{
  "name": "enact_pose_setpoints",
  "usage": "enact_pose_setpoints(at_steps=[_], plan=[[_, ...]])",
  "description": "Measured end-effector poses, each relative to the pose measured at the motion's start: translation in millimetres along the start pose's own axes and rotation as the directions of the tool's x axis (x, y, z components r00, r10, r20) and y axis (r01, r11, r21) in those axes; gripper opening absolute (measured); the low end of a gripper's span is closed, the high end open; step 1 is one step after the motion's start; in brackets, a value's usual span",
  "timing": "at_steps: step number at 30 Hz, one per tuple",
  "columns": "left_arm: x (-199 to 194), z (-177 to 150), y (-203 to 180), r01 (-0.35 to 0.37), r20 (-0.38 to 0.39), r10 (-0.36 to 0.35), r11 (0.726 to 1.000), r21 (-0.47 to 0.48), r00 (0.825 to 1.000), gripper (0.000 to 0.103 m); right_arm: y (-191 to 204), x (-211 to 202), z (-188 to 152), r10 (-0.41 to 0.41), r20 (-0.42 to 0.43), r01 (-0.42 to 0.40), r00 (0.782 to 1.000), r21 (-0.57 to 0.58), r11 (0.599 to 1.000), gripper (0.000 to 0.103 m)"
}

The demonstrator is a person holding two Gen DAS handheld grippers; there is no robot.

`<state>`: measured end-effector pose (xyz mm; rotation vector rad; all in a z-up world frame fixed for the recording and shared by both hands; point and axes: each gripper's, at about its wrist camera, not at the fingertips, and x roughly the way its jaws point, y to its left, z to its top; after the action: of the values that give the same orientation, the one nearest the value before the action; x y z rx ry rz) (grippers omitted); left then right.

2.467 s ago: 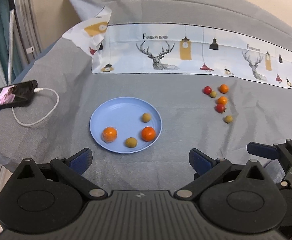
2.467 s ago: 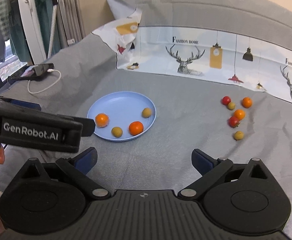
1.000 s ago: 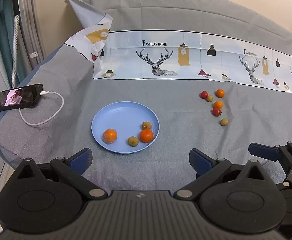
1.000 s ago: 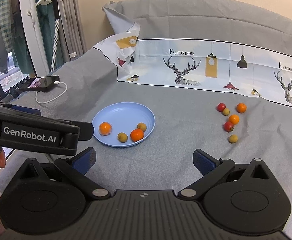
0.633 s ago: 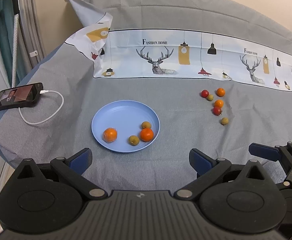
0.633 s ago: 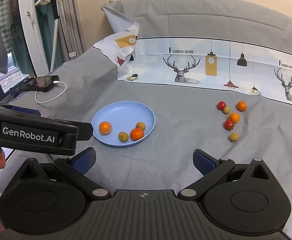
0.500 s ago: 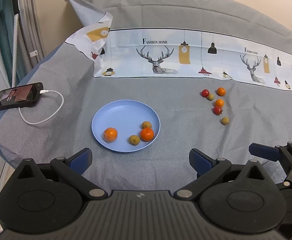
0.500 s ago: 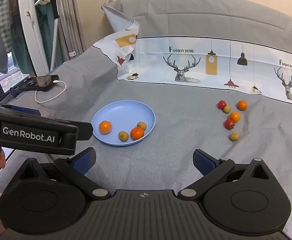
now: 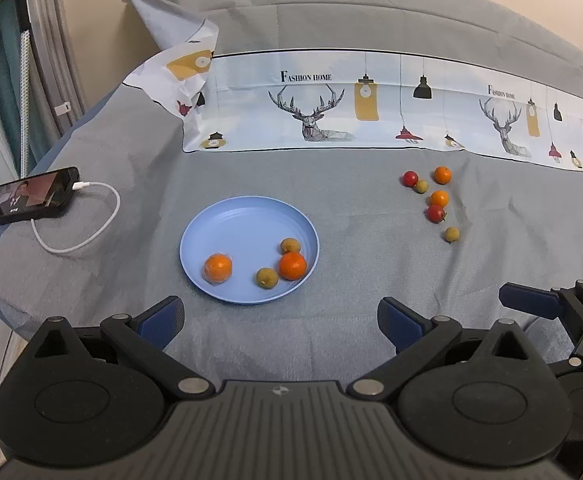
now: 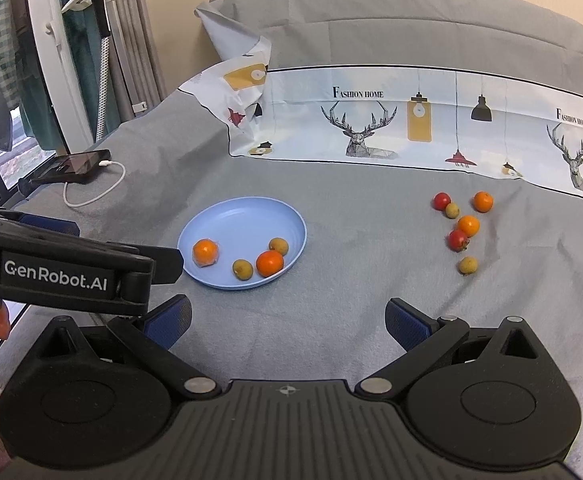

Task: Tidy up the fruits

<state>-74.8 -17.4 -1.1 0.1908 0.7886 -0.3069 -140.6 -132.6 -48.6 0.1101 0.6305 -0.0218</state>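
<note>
Both grippers have pulled back slightly from the plate (image 9: 195, 236) since earlier. A phone (image 9: 27, 198) and cable (image 9: 91, 236) lie left, loose fruits (image 9: 435, 213) right. Left gripper (image 9: 279, 318) and right gripper (image 10: 287, 322) gape wide, empty.

Soft, even indoor light — sharp focus, fisheye-bent edges, faint shadows.

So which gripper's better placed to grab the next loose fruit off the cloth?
Probably the right gripper: open, empty, and on the side of the loose fruit cluster. The left gripper, also open, faces the blue plate.
</note>
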Motion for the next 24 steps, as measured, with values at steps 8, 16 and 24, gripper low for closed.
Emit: enact_pose_setpoints(at_steps=[8, 16, 24], plan=[[3, 3, -4, -0.004, -0.005, 0.004, 1.000, 0.008, 1.000, 0.103, -5, 2, 0, -0.006, -0.002, 0.006, 1.000, 0.020, 1.000, 0.102], [11, 10, -10, -0.001, -0.020, 0.002, 1.000, 0.019, 1.000, 0.103, -14, 6, 1, -0.015, -0.010, 0.016, 1.000, 0.048, 0.999, 0.102], [25, 22, -15, 0.017, -0.047, -0.017, 1.000, 0.001, 0.999, 0.103, -33, 15, -2, -0.038, -0.017, 0.040, 0.999, 0.098, 0.994, 0.102]])
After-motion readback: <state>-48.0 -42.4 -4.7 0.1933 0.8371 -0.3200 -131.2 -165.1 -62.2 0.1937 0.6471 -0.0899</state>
